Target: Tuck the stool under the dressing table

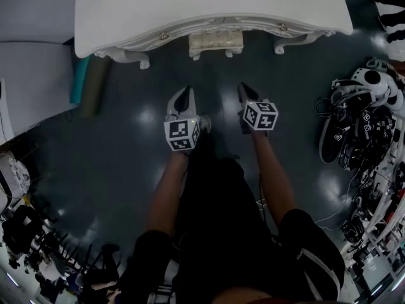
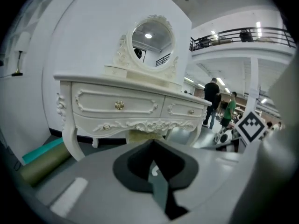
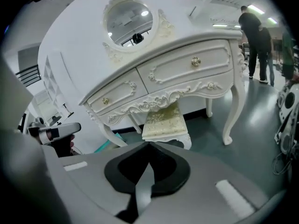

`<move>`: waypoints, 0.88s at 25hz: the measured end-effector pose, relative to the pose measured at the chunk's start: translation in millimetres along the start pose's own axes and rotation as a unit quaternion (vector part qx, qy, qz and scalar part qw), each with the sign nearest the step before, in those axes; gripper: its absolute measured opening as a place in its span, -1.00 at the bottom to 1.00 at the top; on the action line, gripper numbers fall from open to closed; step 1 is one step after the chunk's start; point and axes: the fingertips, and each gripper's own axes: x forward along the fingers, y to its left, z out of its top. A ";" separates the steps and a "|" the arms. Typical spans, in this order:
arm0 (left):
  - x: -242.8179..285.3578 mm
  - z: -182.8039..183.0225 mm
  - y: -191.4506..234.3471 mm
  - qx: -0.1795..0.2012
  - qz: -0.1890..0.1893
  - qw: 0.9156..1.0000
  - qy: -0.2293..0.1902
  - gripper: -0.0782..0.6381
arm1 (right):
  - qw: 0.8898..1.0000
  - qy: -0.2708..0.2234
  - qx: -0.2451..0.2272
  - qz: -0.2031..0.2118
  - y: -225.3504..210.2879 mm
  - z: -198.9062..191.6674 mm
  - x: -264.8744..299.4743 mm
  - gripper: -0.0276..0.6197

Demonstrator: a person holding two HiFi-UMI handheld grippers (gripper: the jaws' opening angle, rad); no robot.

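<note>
Stool (image 1: 216, 42): sits at 12 o'clock in the head view, between the front legs of the dressing table (image 1: 209, 5). The seat is partly under the top; its front edge and two front feet show beyond the carved apron. The tuck is judged done or nearly done.

Left gripper (image 1: 184, 95) and right gripper (image 1: 244, 92): both are pointed towards 12 o'clock and held well apart from the stool. The jaws of each are pressed together, with nothing between them.

Risks noted:
- If a further push is wanted, closed jaws set off-centre on the cushioned seat could skew the stool, and a foot could be driven against a table leg.
- A rolled olive mat (image 1: 95, 86) lies at 10 o'clock, just beside the table's left front leg.
- A heap of headsets and cables (image 1: 364, 116) lies at 3 o'clock on the floor and could be snagged by a sideways step.

Hidden or unclear:
- The stool's rear half and rear feet are covered by the tabletop, so the depth of the tuck cannot be told.
- In the left gripper view only a yellowish strip of the seat is seen above the gripper body.
- The person's feet are hidden by dark clothing.
</note>
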 end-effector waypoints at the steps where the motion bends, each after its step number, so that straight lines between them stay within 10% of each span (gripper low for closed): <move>1: -8.2 12.5 -1.2 -0.002 0.000 1.000 0.002 -0.76 | 1.000 0.003 -0.002 -0.001 6.8 10.2 -10.1 -0.92; 22: -123.6 157.6 -90.2 0.005 -0.019 1.000 0.008 -0.76 | 0.999 0.027 -0.029 0.011 94.5 120.1 -178.9 -0.92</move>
